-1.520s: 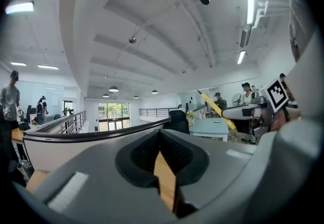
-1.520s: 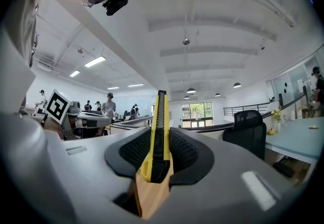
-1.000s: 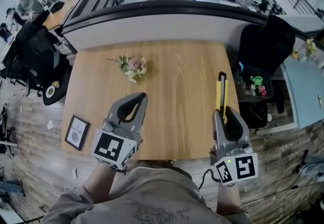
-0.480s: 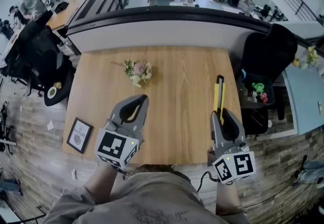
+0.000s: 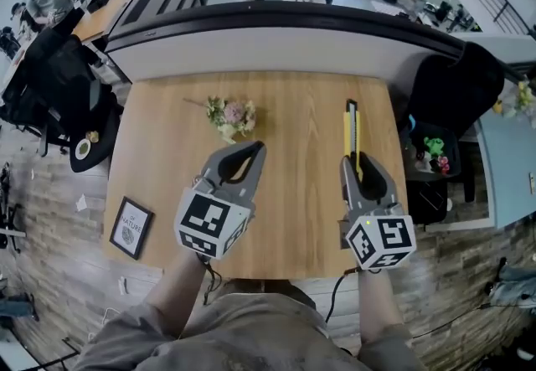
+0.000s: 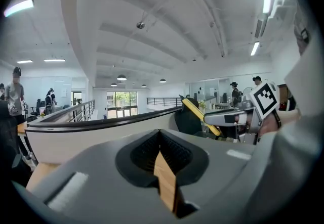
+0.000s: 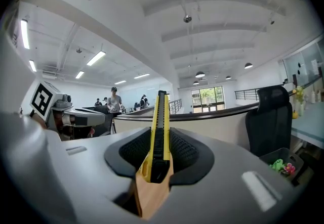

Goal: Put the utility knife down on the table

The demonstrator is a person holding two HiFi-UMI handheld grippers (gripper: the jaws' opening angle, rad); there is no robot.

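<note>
A yellow and black utility knife (image 5: 351, 136) sticks forward out of my right gripper (image 5: 358, 167), which is shut on its rear end above the right part of the wooden table (image 5: 293, 118). In the right gripper view the knife (image 7: 159, 132) points up and away between the closed jaws. My left gripper (image 5: 248, 157) hangs over the table's middle, shut with nothing in it. The left gripper view shows the closed jaws with only table wood behind them, and the knife (image 6: 200, 116) at the right, held by the other gripper.
A small bunch of pale flowers (image 5: 231, 116) lies on the table at the back left. A framed picture (image 5: 131, 228) lies on the floor to the left. A black chair (image 5: 456, 85) and a bin with toys (image 5: 431, 150) stand at the right edge.
Both grippers have moved forward and slightly inward over the table. The knife travelled with the right gripper, still held.
</note>
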